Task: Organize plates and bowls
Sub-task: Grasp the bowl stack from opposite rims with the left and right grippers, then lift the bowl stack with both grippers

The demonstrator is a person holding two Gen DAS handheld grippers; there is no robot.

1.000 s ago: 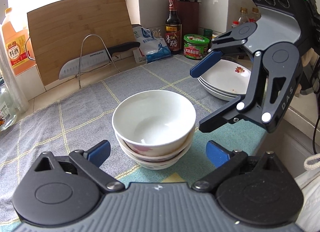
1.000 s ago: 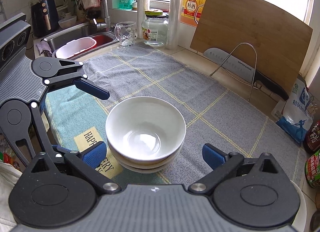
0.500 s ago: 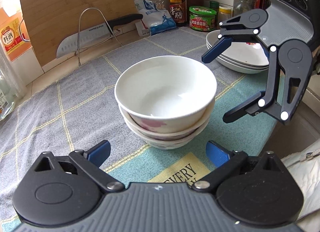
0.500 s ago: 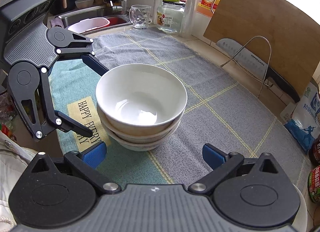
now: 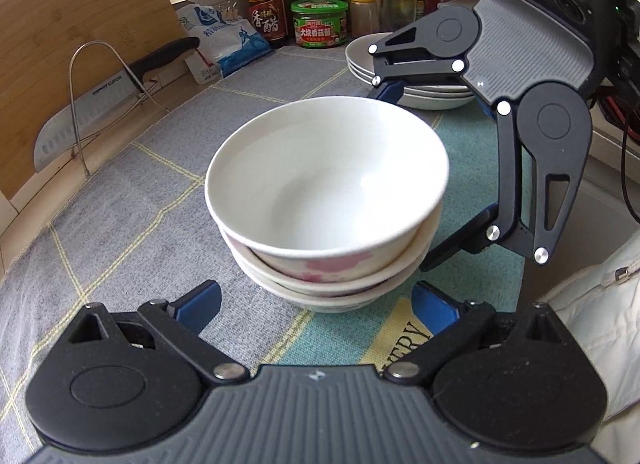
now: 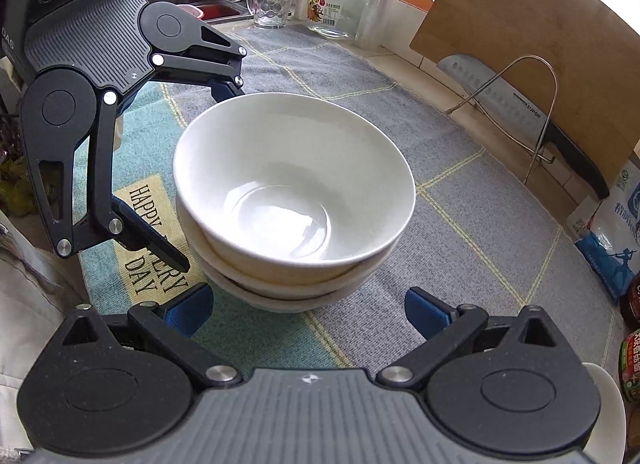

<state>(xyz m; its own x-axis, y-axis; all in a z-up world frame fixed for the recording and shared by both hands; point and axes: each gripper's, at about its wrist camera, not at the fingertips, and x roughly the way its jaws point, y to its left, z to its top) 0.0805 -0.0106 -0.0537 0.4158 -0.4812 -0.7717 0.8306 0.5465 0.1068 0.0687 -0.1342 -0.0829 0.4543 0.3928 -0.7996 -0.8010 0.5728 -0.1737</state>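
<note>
Cleaver (image 5: 92, 103) against cutting board (image 5: 72, 43)

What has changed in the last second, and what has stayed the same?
Both grippers, left and right, moved in toward the bowl stack from opposite sides, jaws open; neither grips it. The stack, the plates and the knife stayed put.

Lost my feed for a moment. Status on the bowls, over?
Left gripper and right gripper both open, flanking the bowl stack from opposite sides, not gripping. Bowls nested on the mat. Plates stacked behind. Nothing blocking.
</note>
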